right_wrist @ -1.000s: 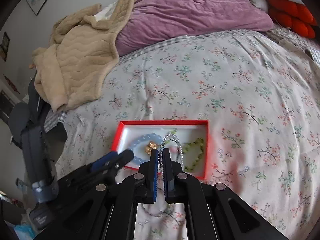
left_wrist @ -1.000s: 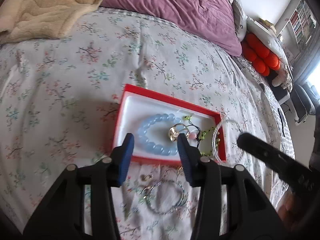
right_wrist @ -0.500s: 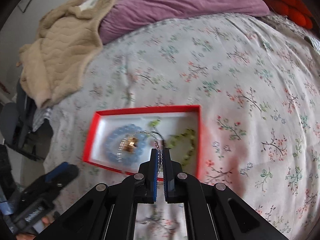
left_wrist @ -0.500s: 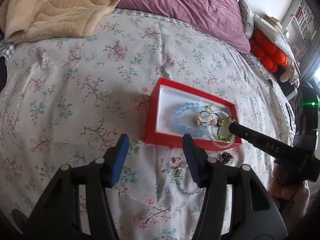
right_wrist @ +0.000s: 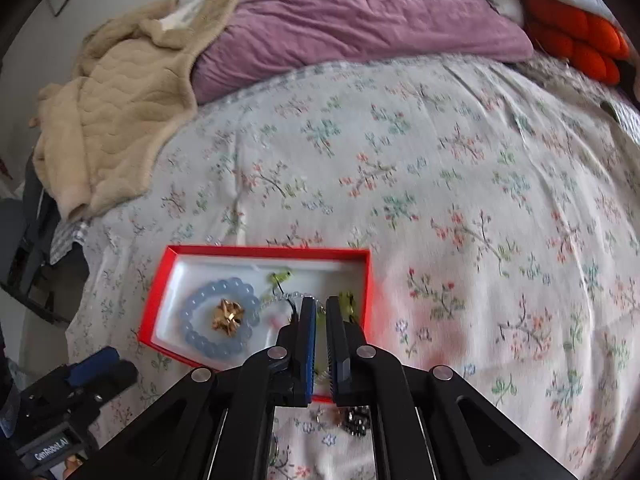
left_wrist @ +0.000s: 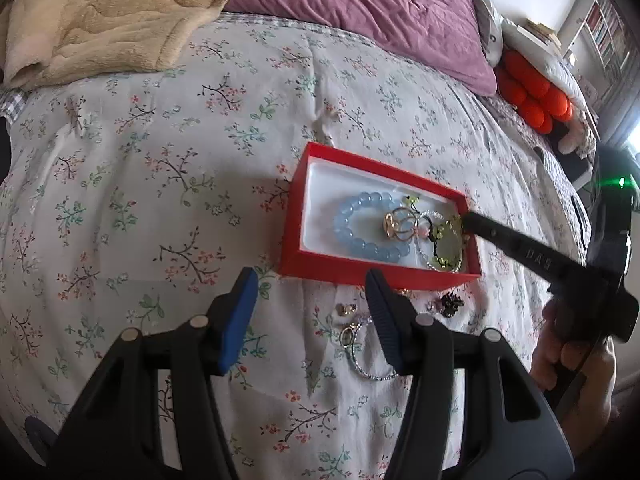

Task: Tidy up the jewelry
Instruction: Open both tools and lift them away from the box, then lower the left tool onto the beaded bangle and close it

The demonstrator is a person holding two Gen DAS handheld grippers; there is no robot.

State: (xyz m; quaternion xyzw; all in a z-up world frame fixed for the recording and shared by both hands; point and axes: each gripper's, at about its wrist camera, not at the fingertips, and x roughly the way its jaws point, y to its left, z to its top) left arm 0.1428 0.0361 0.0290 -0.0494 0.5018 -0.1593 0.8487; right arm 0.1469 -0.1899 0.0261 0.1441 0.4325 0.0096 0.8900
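A red box (left_wrist: 372, 276) sat on the flowered bedspread (left_wrist: 160, 160), holding a blue bead bracelet (left_wrist: 360, 224), gold rings (left_wrist: 400, 224) and a green beaded piece (left_wrist: 448, 244). The right gripper (right_wrist: 319, 304) reached into the box's right end, jaws parted only a sliver, a clear bead chain (right_wrist: 280, 300) lying at its tips, not pinched. The left gripper (left_wrist: 308, 296) hung near the box, about half open, empty. A silver bracelet (left_wrist: 368, 372) lay on the bedspread nearer.

In the left wrist view, the letters "DAS" stand in pale relief on the black finger of the right tool (left_wrist: 466, 220), at the right of the frame. In the right wrist view, "GenRobot.AI" (small, partly blurred) is printed on the left tool (right_wrist: 102, 364), in the lower left corner.
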